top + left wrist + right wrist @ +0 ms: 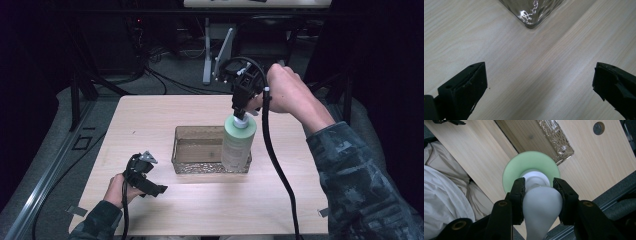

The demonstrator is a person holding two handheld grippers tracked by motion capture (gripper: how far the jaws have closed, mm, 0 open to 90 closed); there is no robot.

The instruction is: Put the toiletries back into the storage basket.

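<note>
A: What is clamped by the right gripper point(539, 188)?

B: The white pump head of a pale green plastic bottle point(238, 142), hung below it, seemingly over the clear textured glass tray point(192, 165).

A: And the left gripper point(539, 85)?

B: Its jaws are held apart; the tray's corner lies ahead on the light wooden table point(150, 120).

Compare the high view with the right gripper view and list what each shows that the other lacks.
High view alone: the whole table, the person's right hand, and the bottle's side.

Right gripper view alone: the right gripper seen close up, jaws clamped on the white pump head of the green bottle, viewed from above.

Both: the bottle, the clear tray beneath it, and the left gripper.
</note>
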